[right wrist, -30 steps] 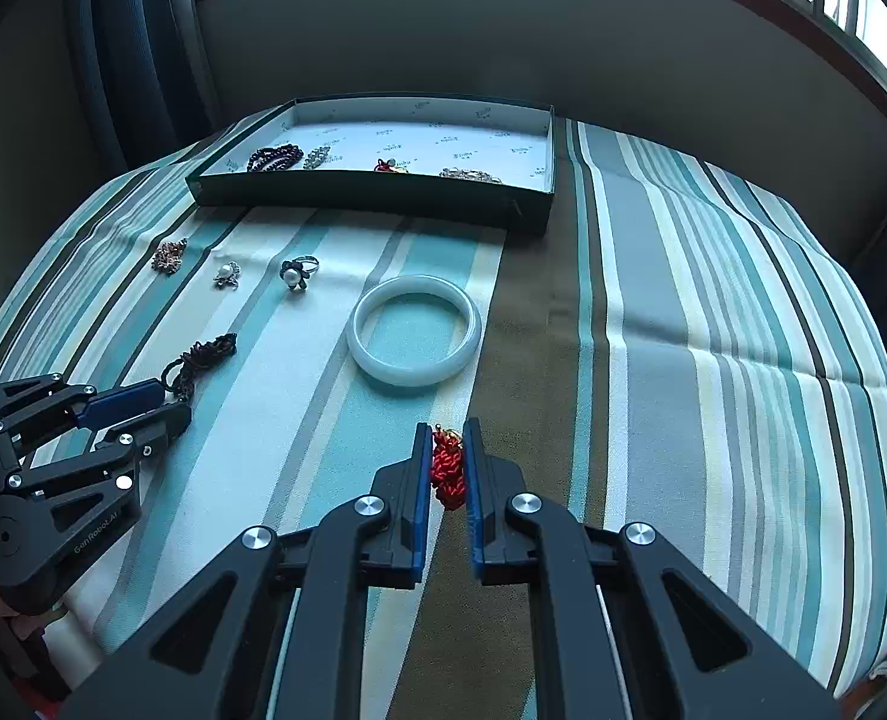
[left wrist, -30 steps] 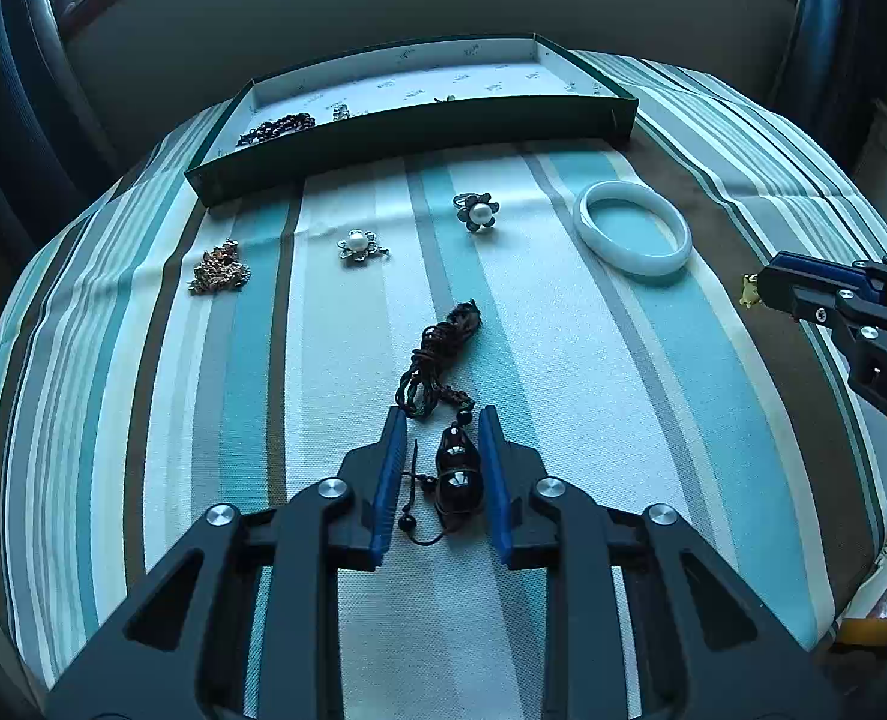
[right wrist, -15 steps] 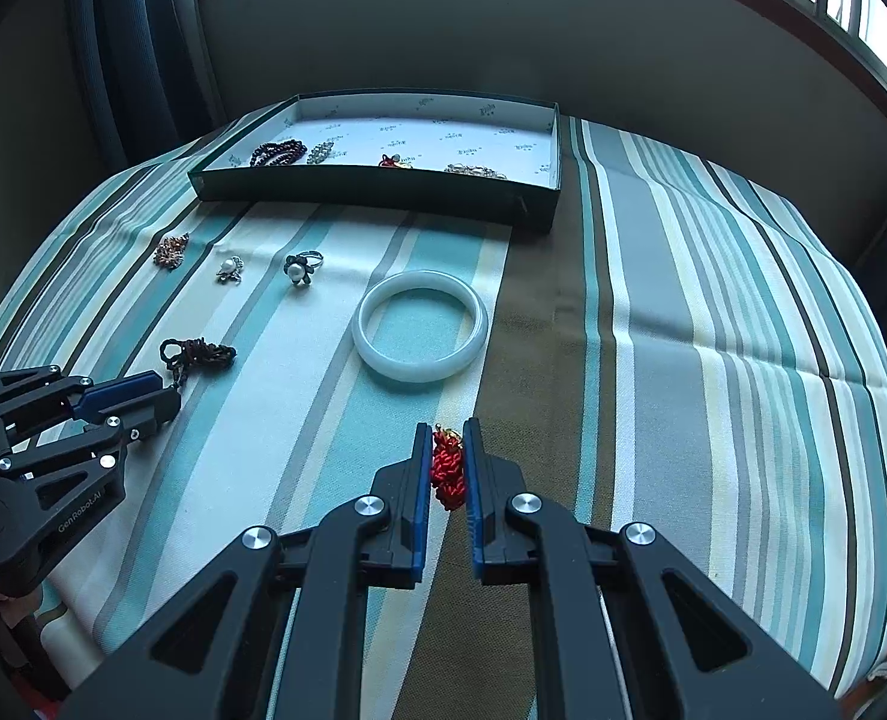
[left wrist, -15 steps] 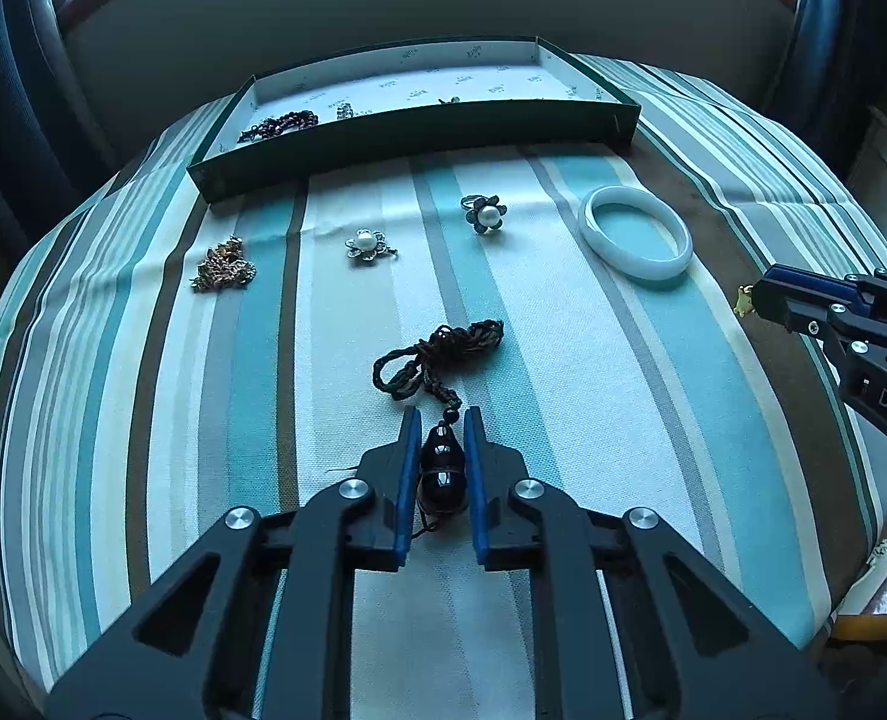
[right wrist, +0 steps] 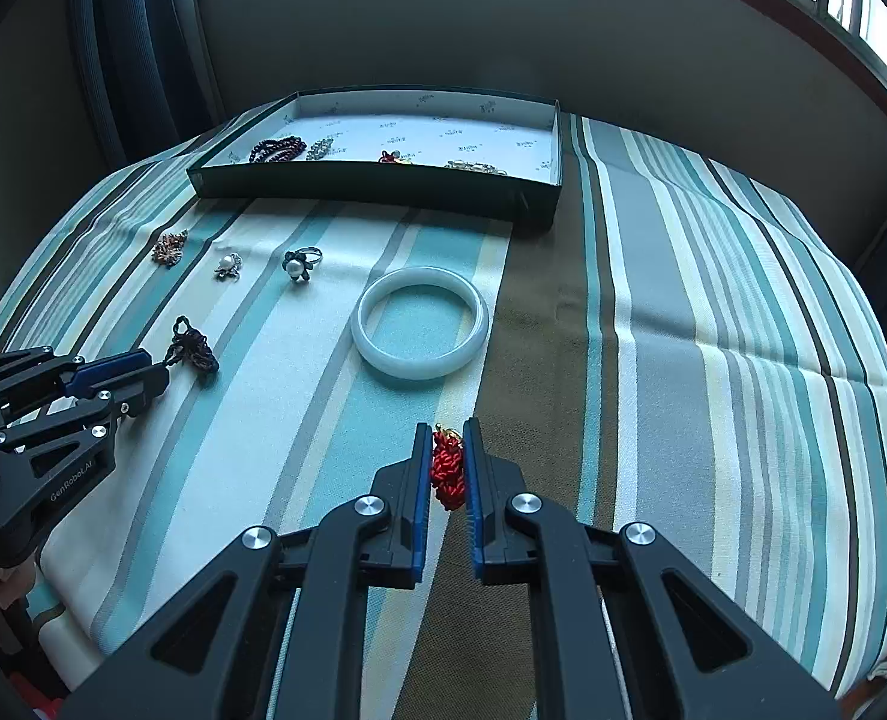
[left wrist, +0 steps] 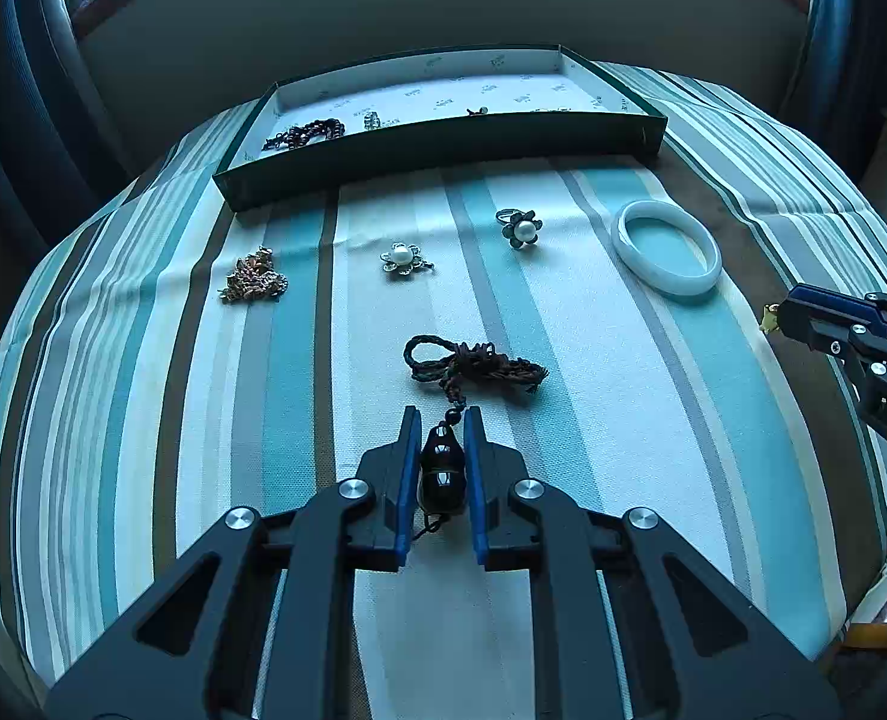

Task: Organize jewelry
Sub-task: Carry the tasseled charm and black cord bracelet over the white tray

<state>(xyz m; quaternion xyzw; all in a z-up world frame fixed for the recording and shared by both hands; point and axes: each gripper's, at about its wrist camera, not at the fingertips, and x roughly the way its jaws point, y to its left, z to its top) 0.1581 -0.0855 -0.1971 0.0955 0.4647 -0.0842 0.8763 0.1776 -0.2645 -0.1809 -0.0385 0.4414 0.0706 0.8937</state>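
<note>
Left wrist view, our left tool (left wrist: pixel 438 443) clamps a glossy black gourd-shaped pendant (left wrist: pixel 441 471), braided cord (left wrist: pixel 473 364) trailing, our right tool (right wrist: pixel 447 457) pinching a knotted red cord charm (right wrist: pixel 448 471).

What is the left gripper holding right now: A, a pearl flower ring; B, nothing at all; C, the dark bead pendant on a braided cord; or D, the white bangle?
C: the left gripper is shut on the dark bead pendant, whose braided cord trails onto the striped cloth, while the white bangle and pearl flower ring lie untouched farther off.
</note>
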